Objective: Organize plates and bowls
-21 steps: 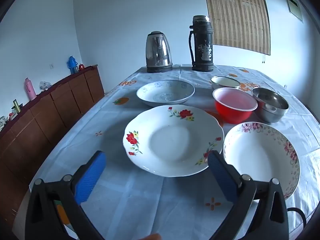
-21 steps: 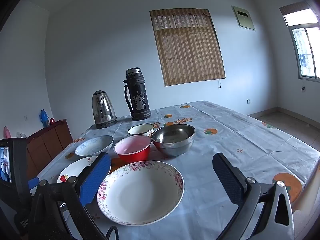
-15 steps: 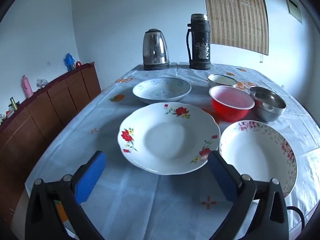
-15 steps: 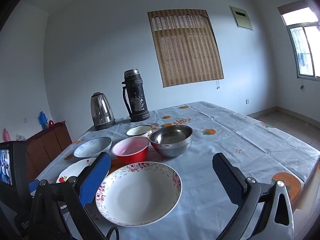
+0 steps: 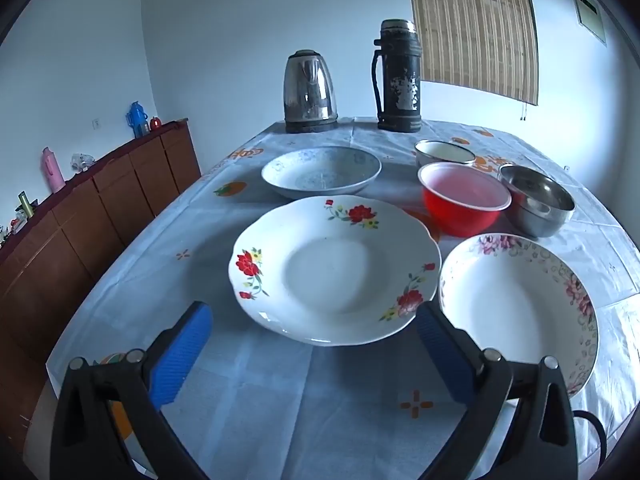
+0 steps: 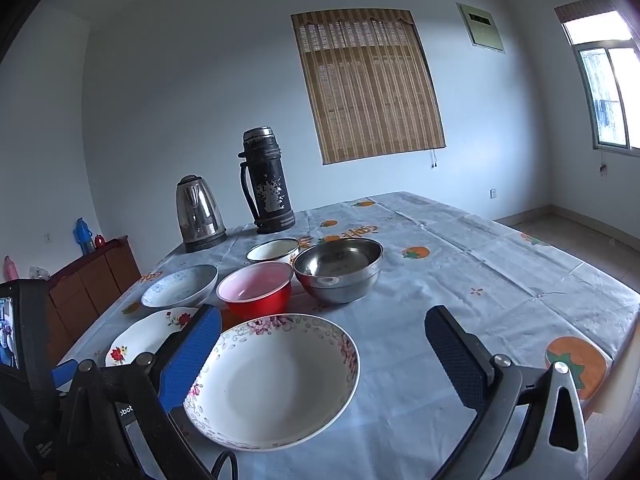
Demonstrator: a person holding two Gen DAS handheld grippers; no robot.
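A red-flowered plate (image 5: 334, 268) lies just beyond my open left gripper (image 5: 316, 332), whose blue pads hold nothing. To its right sits a pink-flowered plate (image 5: 516, 300), which also lies in front of my open, empty right gripper (image 6: 324, 344) as the pink-flowered plate (image 6: 272, 376). Behind them stand a blue-patterned bowl (image 5: 320, 172), a red bowl (image 5: 462, 202), a steel bowl (image 5: 536, 204) and a small enamel bowl (image 5: 444, 152). In the right wrist view I see the red bowl (image 6: 256, 288), the steel bowl (image 6: 338, 270) and the left gripper's body (image 6: 24, 340) at the left edge.
A steel kettle (image 5: 308, 92) and a dark thermos (image 5: 398, 76) stand at the far end of the table (image 5: 256, 380). A wooden sideboard (image 5: 80, 216) runs along the left wall. The cloth stretches bare to the right (image 6: 500, 272) of the bowls.
The left gripper has drifted a little, so the dishes sit slightly further left and higher in its view. The right view shifted slightly too. Both grippers stay open.
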